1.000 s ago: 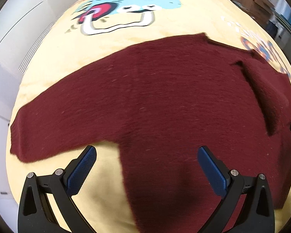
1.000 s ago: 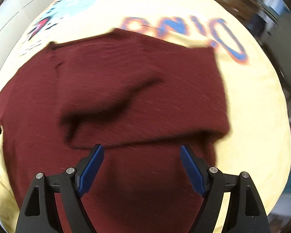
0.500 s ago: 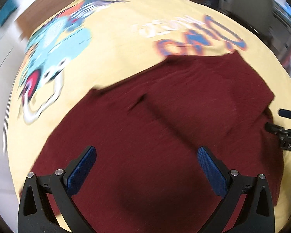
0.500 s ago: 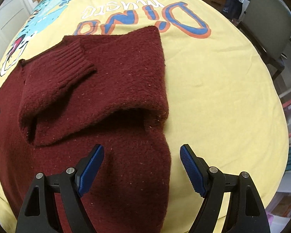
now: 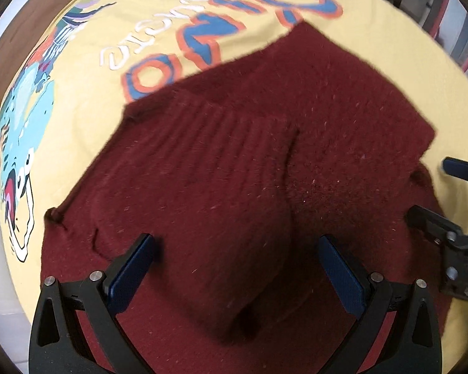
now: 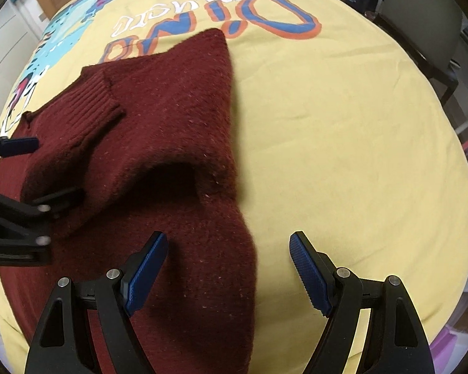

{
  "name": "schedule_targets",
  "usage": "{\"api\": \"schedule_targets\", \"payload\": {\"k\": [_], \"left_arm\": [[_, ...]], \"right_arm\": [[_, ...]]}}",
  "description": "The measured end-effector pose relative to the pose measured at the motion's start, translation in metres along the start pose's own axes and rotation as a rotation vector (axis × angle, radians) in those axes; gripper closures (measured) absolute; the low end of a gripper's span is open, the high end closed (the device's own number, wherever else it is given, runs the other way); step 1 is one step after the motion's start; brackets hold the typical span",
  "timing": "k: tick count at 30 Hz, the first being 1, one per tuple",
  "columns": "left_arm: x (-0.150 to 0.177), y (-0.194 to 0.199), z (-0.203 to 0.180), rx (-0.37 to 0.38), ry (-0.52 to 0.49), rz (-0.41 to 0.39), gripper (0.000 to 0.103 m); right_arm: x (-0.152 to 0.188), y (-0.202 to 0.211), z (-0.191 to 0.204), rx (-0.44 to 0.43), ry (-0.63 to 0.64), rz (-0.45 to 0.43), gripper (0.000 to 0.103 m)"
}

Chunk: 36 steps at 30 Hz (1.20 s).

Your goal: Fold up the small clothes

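A dark red knit sweater [image 5: 234,171] lies flat on a yellow printed cloth [image 5: 78,99]. One sleeve is folded over its body, ribbed cuff [image 5: 234,131] on top. My left gripper [image 5: 234,243] points down over that folded sleeve; its jaws are closing, the sleeve's hump sits between them, and the pads do not press it. In the right wrist view the sweater [image 6: 177,118] and cuff [image 6: 87,103] fill the left half. My right gripper [image 6: 227,240] hangs open over the sweater's right edge, holding nothing. Each gripper shows in the other's view: left gripper [image 6: 43,171], right gripper [image 5: 433,188].
The yellow cloth [image 6: 343,140] carries a dinosaur picture [image 5: 21,155] and big blue-orange letters [image 6: 274,15]. A grey chair [image 6: 421,31] stands beyond the cloth's far right edge. Brown wood [image 5: 31,25] shows at the far left corner.
The left gripper swept across the sweater toward its right side and rolled; it now hangs over the folded sleeve with slightly narrower jaws. The right gripper shifted to the sweater's right edge.
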<state>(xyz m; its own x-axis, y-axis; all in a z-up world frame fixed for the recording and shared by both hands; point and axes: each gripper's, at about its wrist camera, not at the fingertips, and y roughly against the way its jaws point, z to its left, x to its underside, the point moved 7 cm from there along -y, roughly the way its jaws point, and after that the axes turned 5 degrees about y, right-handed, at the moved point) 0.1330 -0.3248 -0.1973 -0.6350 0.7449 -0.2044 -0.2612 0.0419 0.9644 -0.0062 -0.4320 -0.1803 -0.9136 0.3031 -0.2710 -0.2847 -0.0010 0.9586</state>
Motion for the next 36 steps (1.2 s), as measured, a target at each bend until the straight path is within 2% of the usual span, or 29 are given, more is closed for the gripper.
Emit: {"api": "schedule_targets", "payload": {"k": [2,3,4,5,7,10,16,18,20,22,23,25,29,32,36], "left_arm": [[-0.002,-0.009,0.003,-0.032,0.03,0.015,0.04],[-0.003,-0.01,0.004,-0.013,0.046,0.018,0.045],[-0.004,-0.008,0.007,0.009,0.059,0.011,0.055],[-0.004,-0.006,0.013,0.013,0.069,0.0,0.071],[-0.003,-0.001,0.026,0.007,0.091,-0.008,0.09],[0.001,0.009,0.052,0.055,0.173,-0.041,0.091],[0.016,0.032,0.101,0.082,0.293,-0.112,0.092],[0.027,0.042,0.117,0.082,0.335,-0.138,0.092],[0.034,0.049,0.127,0.087,0.381,-0.16,0.092],[0.045,0.057,0.132,0.105,0.437,-0.178,0.092],[0.053,0.06,0.142,0.101,0.456,-0.186,0.092],[0.062,0.064,0.141,0.088,0.475,-0.201,0.092],[0.098,0.073,0.154,0.066,0.578,-0.201,0.092],[0.121,0.058,0.154,0.097,0.64,-0.155,0.091],[0.143,0.033,0.148,0.123,0.67,-0.08,0.087]], "right_arm": [[0.004,-0.003,-0.001,-0.004,-0.001,0.009,0.021],[0.003,-0.005,-0.001,-0.006,0.0,0.011,0.021],[0.004,-0.006,0.0,-0.008,0.002,0.013,0.022],[0.005,-0.006,0.0,-0.007,0.003,0.013,0.022],[0.005,-0.008,-0.001,-0.003,0.003,0.01,0.022],[-0.002,-0.011,0.002,0.002,0.009,0.003,0.022],[-0.022,-0.02,0.0,0.016,0.015,0.015,0.022],[-0.029,-0.02,-0.002,0.018,0.006,0.005,0.027],[-0.036,-0.018,-0.003,0.044,0.009,-0.006,0.065],[-0.039,-0.018,-0.002,0.021,0.007,-0.006,0.076],[-0.04,-0.018,-0.001,0.01,0.009,-0.003,0.089],[-0.041,-0.018,0.001,0.009,0.016,-0.005,0.089],[-0.035,-0.02,0.001,0.021,0.03,-0.001,0.09],[-0.033,-0.025,0.001,0.02,0.031,0.007,0.09],[-0.031,-0.025,0.002,0.032,0.05,0.015,0.09]]}}
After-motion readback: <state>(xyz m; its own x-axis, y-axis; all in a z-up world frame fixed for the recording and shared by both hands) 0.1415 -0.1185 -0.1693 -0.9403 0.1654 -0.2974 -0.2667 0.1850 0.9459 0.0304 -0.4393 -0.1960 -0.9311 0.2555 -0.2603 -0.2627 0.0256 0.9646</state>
